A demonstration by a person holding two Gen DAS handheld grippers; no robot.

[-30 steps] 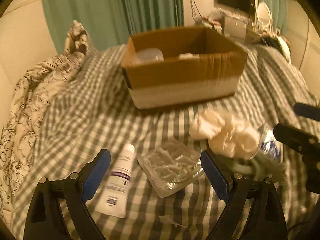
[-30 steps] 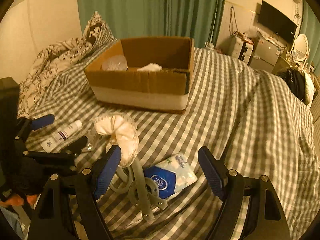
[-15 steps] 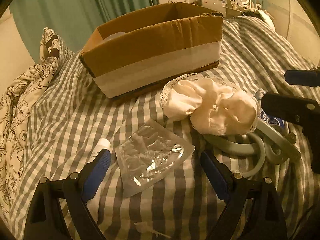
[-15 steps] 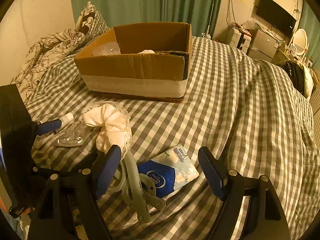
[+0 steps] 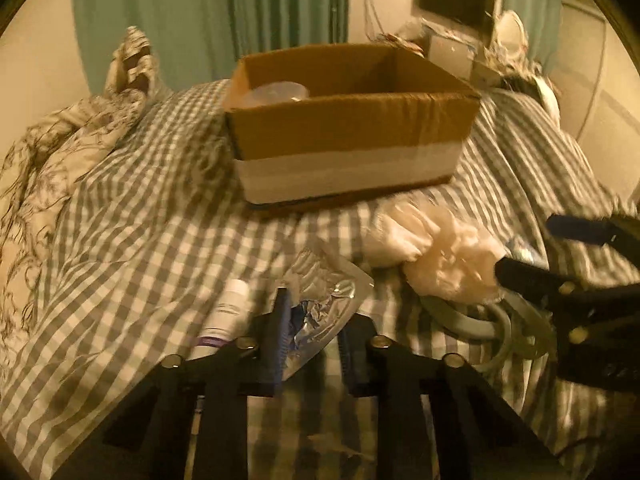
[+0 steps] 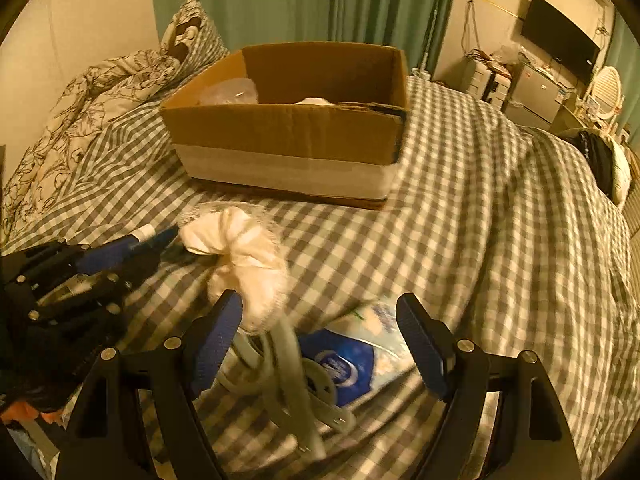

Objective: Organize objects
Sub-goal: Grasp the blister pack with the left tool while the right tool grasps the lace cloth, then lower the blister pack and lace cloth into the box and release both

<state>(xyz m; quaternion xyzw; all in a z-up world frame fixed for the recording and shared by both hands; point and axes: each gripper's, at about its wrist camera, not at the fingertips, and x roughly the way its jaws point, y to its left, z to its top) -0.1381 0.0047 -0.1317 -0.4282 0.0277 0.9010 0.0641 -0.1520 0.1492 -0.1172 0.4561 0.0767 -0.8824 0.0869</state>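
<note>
My left gripper (image 5: 310, 340), wide apart half a second ago, has now closed onto the clear plastic packet (image 5: 326, 302), pinching its near edge. It is off to the cardboard box (image 5: 352, 128) next, I judge. The white tube (image 5: 226, 314) lies just beside it. My right gripper (image 6: 320, 340) hangs open over the blue pouch (image 6: 344, 364).

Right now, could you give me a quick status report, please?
Left tongs shut on clear plastic packet. Right tongs open over grey hanger and blue pack. Cardboard box ahead, path unobstructed.
</note>
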